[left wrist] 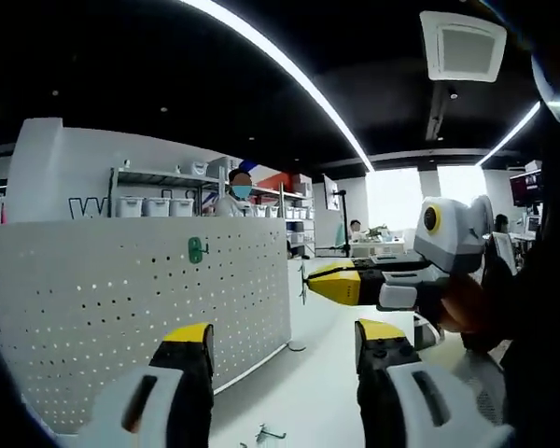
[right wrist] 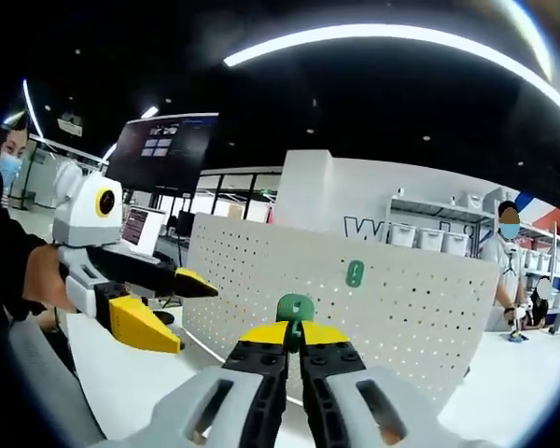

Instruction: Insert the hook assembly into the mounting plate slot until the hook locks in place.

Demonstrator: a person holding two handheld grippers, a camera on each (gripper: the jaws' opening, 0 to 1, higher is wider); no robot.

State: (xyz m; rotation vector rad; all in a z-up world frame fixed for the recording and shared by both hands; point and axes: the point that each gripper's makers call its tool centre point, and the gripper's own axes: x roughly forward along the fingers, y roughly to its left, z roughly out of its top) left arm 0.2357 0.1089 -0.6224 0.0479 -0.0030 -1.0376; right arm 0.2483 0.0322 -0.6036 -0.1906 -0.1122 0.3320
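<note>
In the right gripper view, the right claw [right wrist: 294, 343] is clamped on a green hook assembly [right wrist: 295, 309], which sticks up between the yellow tips. Past it, at 1 o'clock, a second green hook [right wrist: 355, 273] sits on the white perforated mounting plate [right wrist: 392, 308]. The left claw [right wrist: 173, 303] enters from 9 o'clock with jaws apart. In the left gripper view, a small metal hook [left wrist: 269, 433] lies on the white tabletop [left wrist: 308, 392] at 6 o'clock.
</note>
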